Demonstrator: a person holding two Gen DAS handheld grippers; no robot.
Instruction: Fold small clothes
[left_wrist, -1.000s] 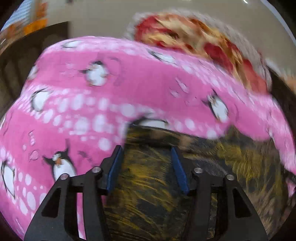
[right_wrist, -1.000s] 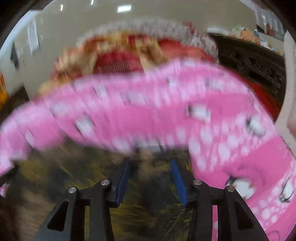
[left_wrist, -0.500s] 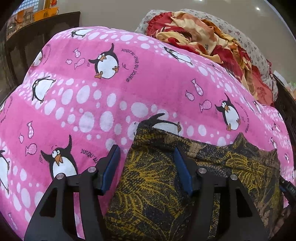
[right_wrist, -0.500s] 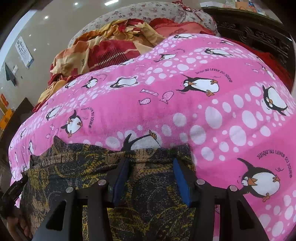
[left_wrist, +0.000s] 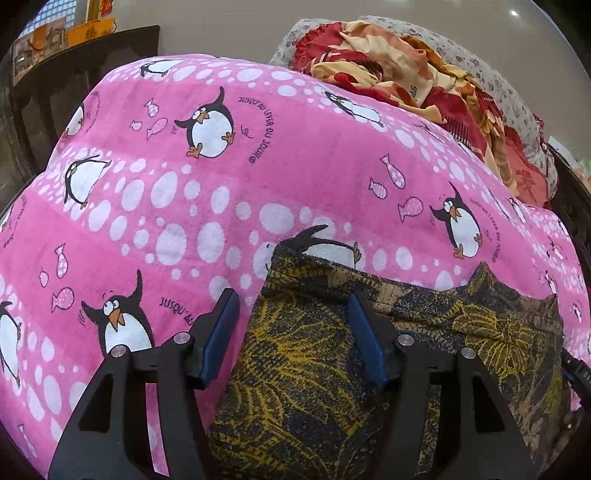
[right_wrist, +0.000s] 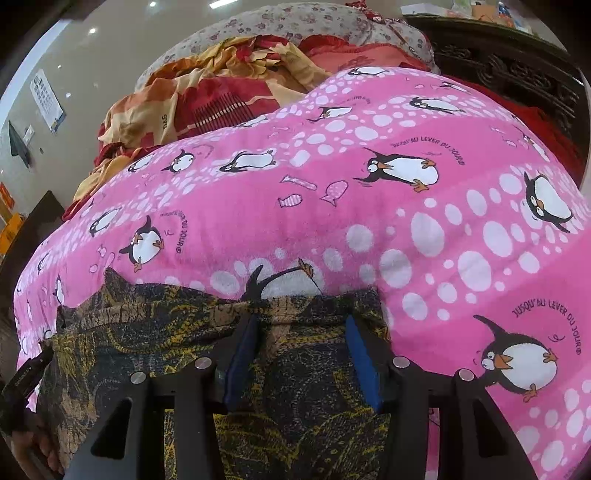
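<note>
Left gripper (left_wrist: 291, 328) and right gripper (right_wrist: 299, 347), jaws apart and gripping nothing, poised over a dark yellow-patterned garment (left_wrist: 314, 369) lying flat on a pink penguin blanket (left_wrist: 295, 166).

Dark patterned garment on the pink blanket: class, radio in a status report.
Left gripper open over garment's left edge. Right gripper open over its right end. Dark patterned garment flat on pink penguin blanket. Nothing in the way.

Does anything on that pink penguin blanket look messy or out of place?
The dark yellow-patterned garment lies fairly flat on the pink blanket, but its far edge is uneven, with a corner poking up. Behind it, the red and orange clothes sit in a crumpled heap.
</note>
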